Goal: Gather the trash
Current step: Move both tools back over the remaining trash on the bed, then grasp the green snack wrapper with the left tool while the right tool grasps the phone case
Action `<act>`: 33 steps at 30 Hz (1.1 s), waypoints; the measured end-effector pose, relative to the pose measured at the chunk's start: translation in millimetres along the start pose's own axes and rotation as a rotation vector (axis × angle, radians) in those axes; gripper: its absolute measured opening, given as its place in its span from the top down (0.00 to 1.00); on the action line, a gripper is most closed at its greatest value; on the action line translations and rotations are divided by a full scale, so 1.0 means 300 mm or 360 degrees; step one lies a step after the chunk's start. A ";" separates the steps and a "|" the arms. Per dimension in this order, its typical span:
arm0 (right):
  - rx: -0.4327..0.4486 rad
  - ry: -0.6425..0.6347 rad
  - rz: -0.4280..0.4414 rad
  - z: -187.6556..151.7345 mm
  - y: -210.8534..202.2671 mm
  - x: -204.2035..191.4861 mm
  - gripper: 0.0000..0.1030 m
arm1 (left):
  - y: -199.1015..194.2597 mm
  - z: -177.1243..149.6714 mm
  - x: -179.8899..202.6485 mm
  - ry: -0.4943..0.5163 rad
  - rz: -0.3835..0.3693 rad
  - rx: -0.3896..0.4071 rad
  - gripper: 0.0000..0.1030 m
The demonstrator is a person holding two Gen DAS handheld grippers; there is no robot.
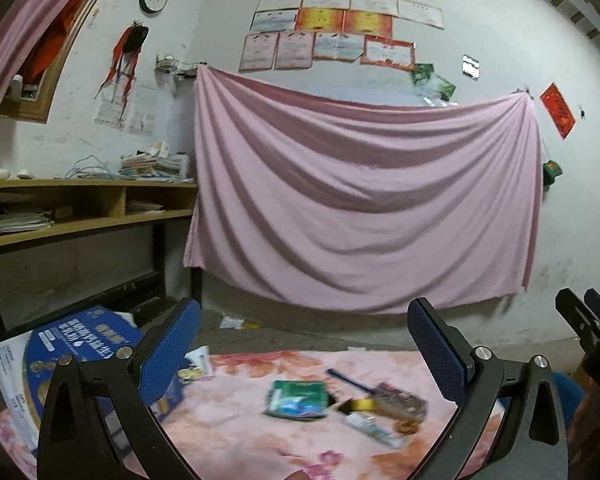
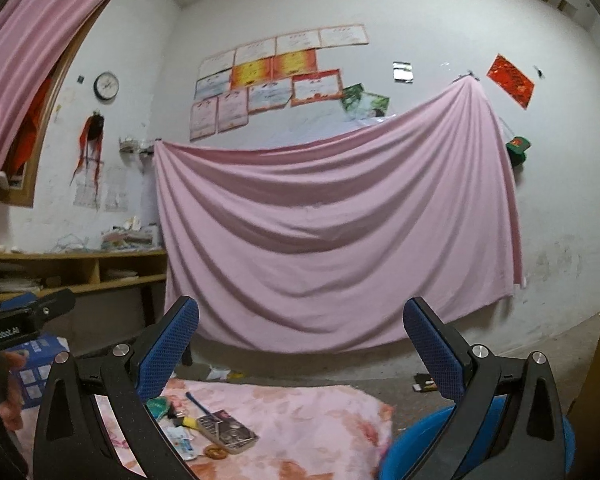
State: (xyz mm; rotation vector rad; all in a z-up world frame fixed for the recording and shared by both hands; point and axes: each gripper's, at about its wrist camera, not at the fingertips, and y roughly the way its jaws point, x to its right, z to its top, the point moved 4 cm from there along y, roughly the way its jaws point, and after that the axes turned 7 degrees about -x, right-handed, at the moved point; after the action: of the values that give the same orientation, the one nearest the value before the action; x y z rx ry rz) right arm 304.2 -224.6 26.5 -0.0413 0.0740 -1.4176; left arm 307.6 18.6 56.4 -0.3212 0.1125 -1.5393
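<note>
Trash lies on a pink floral blanket (image 1: 260,432): a green packet (image 1: 298,398), a blue pen (image 1: 350,380), a silvery wrapper (image 1: 400,398), a white tube (image 1: 374,432) and a small brown ring (image 1: 406,426). The same pile shows in the right wrist view, with the wrapper (image 2: 226,432) and pen (image 2: 198,402). My left gripper (image 1: 304,344) is open and empty, held above the pile. My right gripper (image 2: 300,348) is open and empty, to the right of the pile. A blue bin (image 2: 428,440) sits low right.
A blue and white box (image 1: 80,344) lies at the blanket's left. A wooden shelf (image 1: 88,204) with papers stands at left. A pink sheet (image 1: 360,208) hangs on the back wall. Paper scraps (image 1: 232,323) lie on the concrete floor beyond the blanket.
</note>
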 end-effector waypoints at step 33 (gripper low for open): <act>-0.1550 -0.0206 0.0409 -0.446 0.587 -0.186 0.17 | 0.588 -0.333 -0.040 0.0174 -0.0182 -0.1201 0.06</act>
State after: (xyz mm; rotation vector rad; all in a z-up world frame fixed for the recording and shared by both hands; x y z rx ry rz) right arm 459.1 -140.4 -118.4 -0.8930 0.6338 -1.0070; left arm 449.8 17.0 -88.7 -0.8468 0.7811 -1.5804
